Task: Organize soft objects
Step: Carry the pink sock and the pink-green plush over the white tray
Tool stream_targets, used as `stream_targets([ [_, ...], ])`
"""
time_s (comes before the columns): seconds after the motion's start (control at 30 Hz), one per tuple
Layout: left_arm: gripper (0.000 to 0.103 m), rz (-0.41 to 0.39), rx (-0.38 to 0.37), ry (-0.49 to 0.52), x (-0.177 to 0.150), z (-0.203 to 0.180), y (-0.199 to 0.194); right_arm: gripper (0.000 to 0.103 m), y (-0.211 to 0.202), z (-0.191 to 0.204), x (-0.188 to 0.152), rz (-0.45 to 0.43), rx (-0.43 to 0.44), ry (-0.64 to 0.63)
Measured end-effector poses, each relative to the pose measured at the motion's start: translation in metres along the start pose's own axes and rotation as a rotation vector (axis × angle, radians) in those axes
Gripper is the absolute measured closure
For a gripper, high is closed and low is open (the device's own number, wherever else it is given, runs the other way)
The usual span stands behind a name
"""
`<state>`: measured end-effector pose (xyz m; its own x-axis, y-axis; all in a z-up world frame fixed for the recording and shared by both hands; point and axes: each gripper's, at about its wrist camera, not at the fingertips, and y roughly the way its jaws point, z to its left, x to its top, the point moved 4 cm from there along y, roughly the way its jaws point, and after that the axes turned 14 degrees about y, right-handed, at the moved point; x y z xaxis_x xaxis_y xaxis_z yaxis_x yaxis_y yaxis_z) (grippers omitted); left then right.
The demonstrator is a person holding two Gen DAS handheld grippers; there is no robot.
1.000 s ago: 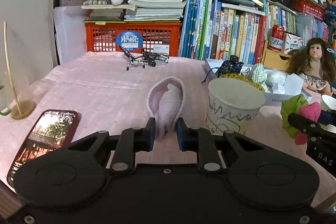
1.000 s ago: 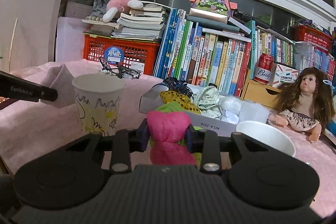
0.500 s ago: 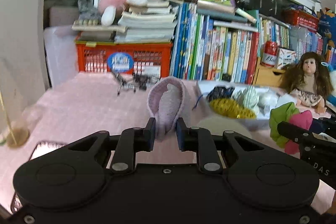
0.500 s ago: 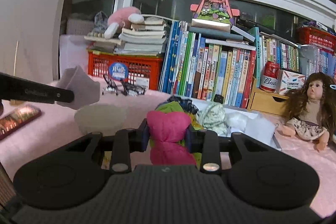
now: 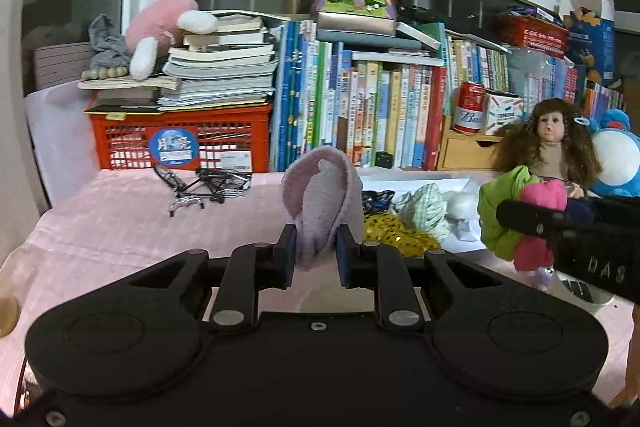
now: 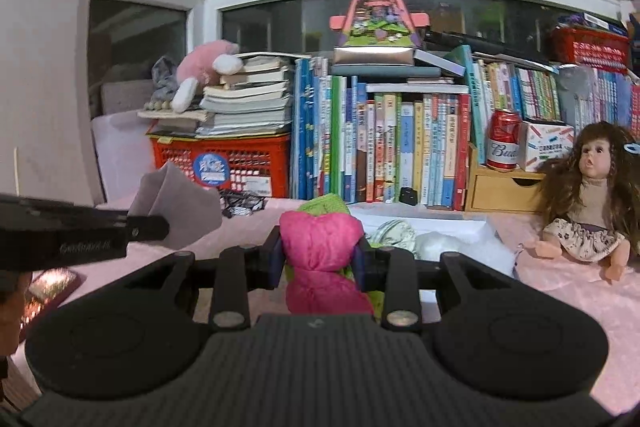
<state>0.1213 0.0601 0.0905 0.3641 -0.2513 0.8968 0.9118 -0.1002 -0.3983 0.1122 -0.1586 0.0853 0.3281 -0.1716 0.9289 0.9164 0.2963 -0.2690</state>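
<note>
My left gripper (image 5: 316, 249) is shut on a pale lilac fuzzy cloth (image 5: 320, 199) and holds it up above the pink table cover; the cloth also shows at the left of the right wrist view (image 6: 176, 211). My right gripper (image 6: 318, 255) is shut on a bundle of pink and green soft cloth (image 6: 320, 259), held in the air; it also shows at the right of the left wrist view (image 5: 528, 219). A white box (image 6: 452, 227) behind both holds several soft items, among them a gold sequin piece (image 5: 394, 233) and a green checked one (image 5: 426, 209).
A doll (image 6: 588, 203) sits at the right on the pink cover. Books, a red crate (image 5: 180, 143), a red can (image 6: 504, 139) and a wooden drawer line the back. A small metal bicycle model (image 5: 204, 185) stands at the back left. A phone (image 6: 52, 287) lies at the left.
Both grippers have risen with their cloths still held. The paper cup and the white bowl have dropped out of view below, and the box and bookshelf now sit lower in both views.
</note>
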Motion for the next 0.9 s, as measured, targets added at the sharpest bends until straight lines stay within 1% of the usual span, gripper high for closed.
stream_targets([
  [0.2,0.084,0.026,-0.062,0.018,0.021,-0.005,0.014,0.065,0.006,-0.026,0.027,0.014,-0.029,0.074],
  [0.43,0.084,0.089,-0.143,0.03,0.049,-0.011,0.037,0.065,0.011,-0.055,0.055,0.028,-0.065,0.127],
  [0.57,0.084,0.141,-0.166,0.044,0.063,-0.017,0.056,0.065,0.018,-0.074,0.065,0.063,-0.079,0.182],
  [0.63,0.084,0.178,-0.185,0.042,0.068,-0.02,0.068,0.065,0.026,-0.088,0.069,0.103,-0.088,0.231],
  [0.77,0.084,0.254,-0.216,0.037,0.07,-0.027,0.092,0.065,0.042,-0.11,0.071,0.169,-0.104,0.316],
  [0.9,0.084,0.342,-0.237,0.02,0.065,-0.035,0.119,0.065,0.057,-0.12,0.069,0.22,-0.106,0.334],
])
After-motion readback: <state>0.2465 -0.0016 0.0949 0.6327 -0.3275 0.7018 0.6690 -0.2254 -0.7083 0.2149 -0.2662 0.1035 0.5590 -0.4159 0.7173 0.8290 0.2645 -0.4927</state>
